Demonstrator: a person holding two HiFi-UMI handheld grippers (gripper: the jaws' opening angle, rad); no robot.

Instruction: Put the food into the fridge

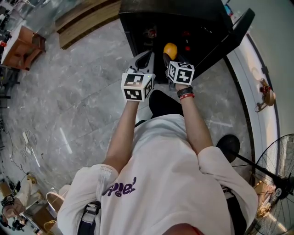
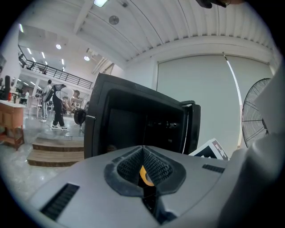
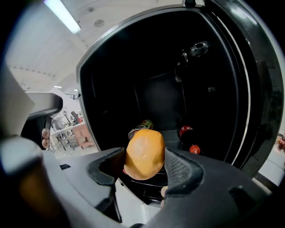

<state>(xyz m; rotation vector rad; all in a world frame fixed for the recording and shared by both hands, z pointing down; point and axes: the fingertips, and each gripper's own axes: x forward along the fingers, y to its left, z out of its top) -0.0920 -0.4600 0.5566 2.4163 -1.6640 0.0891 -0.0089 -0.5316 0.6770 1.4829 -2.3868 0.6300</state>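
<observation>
Right gripper point(image 3: 144, 167) jaws clamped on 1 orange fruit point(image 3: 143, 151), held at the open black fridge point(image 3: 147, 67). 1 red-capped bottle point(image 3: 189, 140) sits inside. Left gripper point(image 2: 143, 165) jaws together.

**Fruit at the fridge mouth**

The black box-shaped fridge point(image 1: 174, 11) stands on the floor ahead of the person, its door point(image 1: 232, 36) open to the right. The right claw point(image 3: 143, 165) is before the opening, with the round orange fruit point(image 3: 144, 153) between its jaws. Behind the fruit, inside the fridge, a small can point(image 3: 141, 126) lies left of a red-capped dark bottle point(image 3: 189, 140). The left claw point(image 2: 143, 171) is just left of the right one. Low wooden steps point(image 1: 87, 20) lie left of the fridge, and a wire-caged fan point(image 1: 275, 183) stands at far right.
</observation>
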